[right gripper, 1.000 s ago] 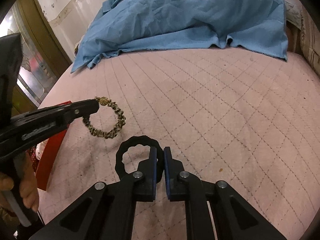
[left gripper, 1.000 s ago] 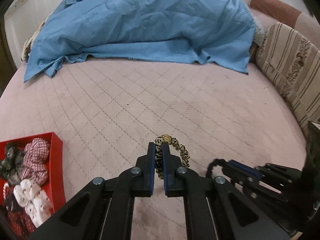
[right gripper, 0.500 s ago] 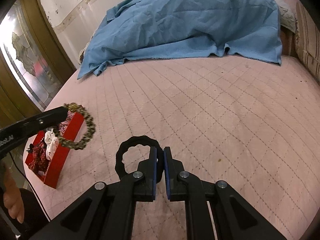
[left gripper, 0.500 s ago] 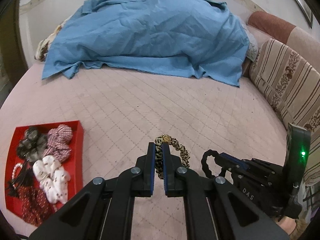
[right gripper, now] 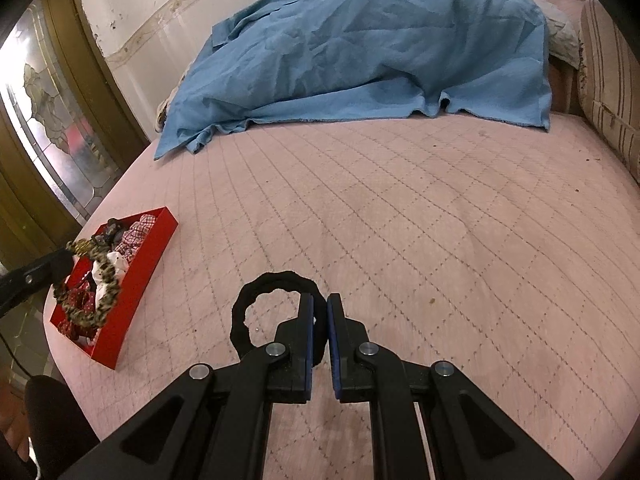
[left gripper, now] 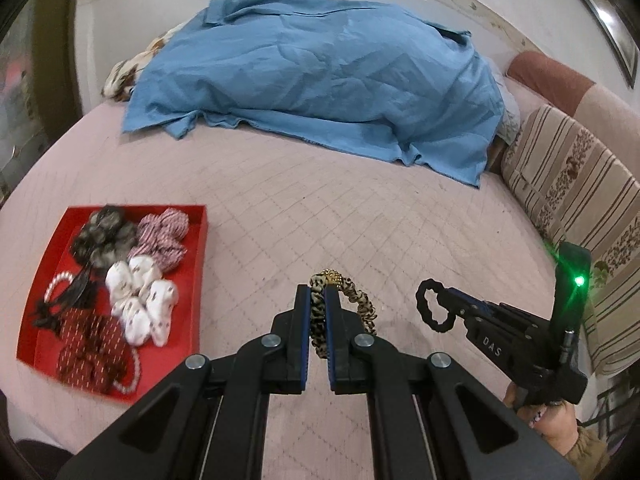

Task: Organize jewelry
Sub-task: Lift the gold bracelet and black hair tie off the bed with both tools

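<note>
A leopard-print scrunchie point(left gripper: 320, 316) is pinched between the pressed-together fingers of the left tool point(left gripper: 319, 322), and it is held in the air above the pink quilted bed point(left gripper: 360, 220), near the bed's left edge. A black scrunchie point(right gripper: 276, 312) is pinched in the same way by the right tool point(right gripper: 319, 332), also clear of the bed surface. Both things are judged to be very light and soft; they are gathered fabric over elastic, so they are not fragile, but they can be squashed flat and may slip out or swing if only a thin fold is caught. A hold across the full thickness of the ring is judged to be the safest, and this is how both are taken at present. The gold bead part point(left gripper: 330, 278) on the leopard one looks hard and smooth, so it is better not gripped there. A red tray point(left gripper: 200, 264) is placed at the left edge of the bed. It is an open shallow box without visible compartments. In it several fabric scrunchies are seen: a grey-black one point(left gripper: 104, 236), a red-and-white checked one point(left gripper: 164, 236), a white one with small marks point(left gripper: 140, 300) and a dark red dotted one point(left gripper: 92, 344), together with a string of pearl-like beads point(left gripper: 56, 284) and a black tassel. The tray is already rather full. A crumpled blue sheet point(left gripper: 320, 92) is spread at the far side of the bed.
</note>
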The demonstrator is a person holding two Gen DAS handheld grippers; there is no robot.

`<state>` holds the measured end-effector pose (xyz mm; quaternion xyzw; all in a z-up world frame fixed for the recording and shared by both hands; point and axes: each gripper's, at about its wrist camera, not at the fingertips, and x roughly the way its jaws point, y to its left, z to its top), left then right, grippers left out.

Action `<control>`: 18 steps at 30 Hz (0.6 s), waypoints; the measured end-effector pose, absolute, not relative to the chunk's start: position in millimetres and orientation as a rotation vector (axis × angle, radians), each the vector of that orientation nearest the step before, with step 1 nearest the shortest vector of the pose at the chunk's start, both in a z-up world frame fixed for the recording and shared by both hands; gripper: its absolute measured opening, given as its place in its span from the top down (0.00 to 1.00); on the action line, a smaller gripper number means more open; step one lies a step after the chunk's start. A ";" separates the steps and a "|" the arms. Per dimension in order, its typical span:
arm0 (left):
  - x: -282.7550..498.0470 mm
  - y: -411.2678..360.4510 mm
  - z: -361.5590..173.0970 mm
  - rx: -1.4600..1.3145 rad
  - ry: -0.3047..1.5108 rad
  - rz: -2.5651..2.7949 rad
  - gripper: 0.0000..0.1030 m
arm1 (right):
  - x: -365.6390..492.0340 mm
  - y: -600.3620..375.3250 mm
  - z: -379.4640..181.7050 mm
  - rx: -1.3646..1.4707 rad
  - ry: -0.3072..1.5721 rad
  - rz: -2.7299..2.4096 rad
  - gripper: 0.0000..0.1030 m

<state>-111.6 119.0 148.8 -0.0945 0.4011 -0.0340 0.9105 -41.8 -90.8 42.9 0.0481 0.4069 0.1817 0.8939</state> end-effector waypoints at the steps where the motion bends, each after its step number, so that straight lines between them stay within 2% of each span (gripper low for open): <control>1: -116.1 121.3 149.3 -0.200 0.826 -0.066 0.94 | -43.5 -90.0 43.5 0.095 0.841 0.377 0.93; 18: -160.3 133.3 155.4 -0.146 0.784 0.002 0.94 | -60.5 -88.0 49.8 0.073 0.813 0.355 0.93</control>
